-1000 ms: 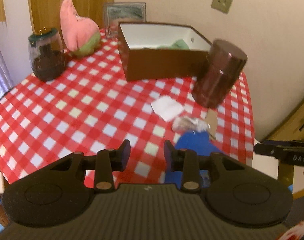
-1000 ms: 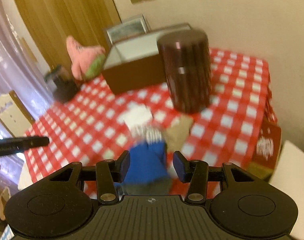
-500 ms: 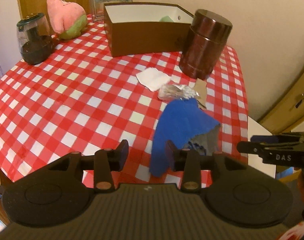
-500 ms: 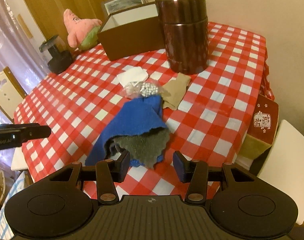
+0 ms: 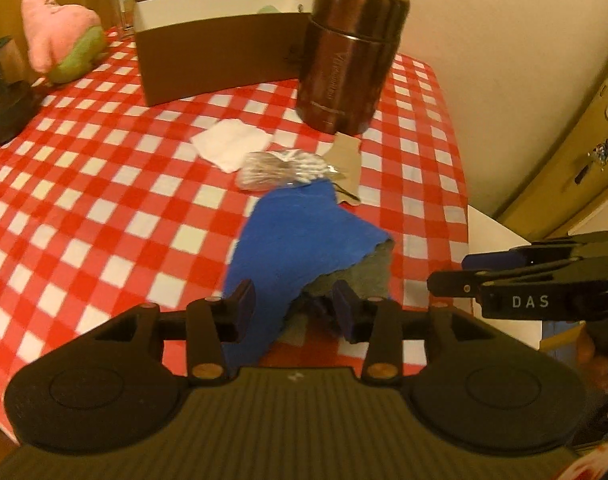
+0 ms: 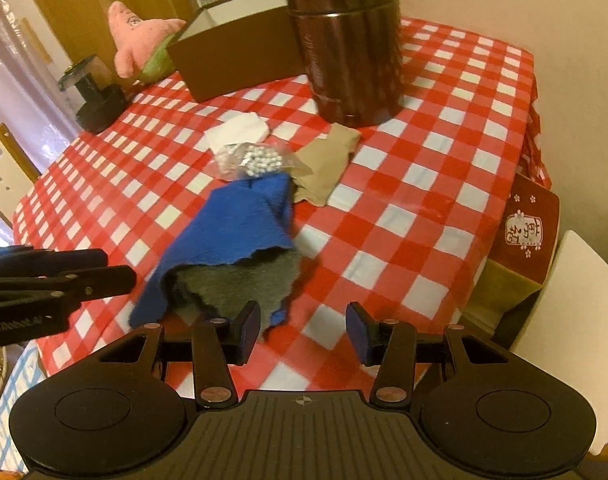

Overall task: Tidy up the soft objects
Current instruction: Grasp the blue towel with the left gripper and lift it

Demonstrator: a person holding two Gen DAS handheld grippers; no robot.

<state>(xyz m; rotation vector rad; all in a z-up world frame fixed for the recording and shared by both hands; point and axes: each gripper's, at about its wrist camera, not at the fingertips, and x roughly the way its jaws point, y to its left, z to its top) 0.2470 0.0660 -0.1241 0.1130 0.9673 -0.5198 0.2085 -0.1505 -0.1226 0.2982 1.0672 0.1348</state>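
A blue cloth [image 5: 304, 236] with a grey underside [image 6: 240, 284] lies crumpled on the red-checked tablecloth [image 5: 104, 208] near the front edge. My left gripper [image 5: 294, 311] hovers over its near edge with its jaws opening; the cloth shows between the fingers, and the pads do not press it. My right gripper [image 6: 303, 330] stands open just right of the grey corner, nothing between its fingers. A pink starfish plush [image 5: 60, 44] sits at the back left. A brown box [image 5: 216, 52] holds something green [image 5: 268, 9].
A tall brown canister [image 5: 347, 60] stands beside the box. A white pad [image 5: 232, 144], a clear bag of beads [image 5: 280, 166] and a tan piece [image 5: 347, 164] lie beyond the cloth. A dark jar [image 5: 0, 96] sits at far left. A red bag [image 6: 531, 224] hangs off the table's right edge.
Both grippers have sunk toward the blue cloth, which now lies close under them. The left jaws have widened. The right jaws keep the same gap.
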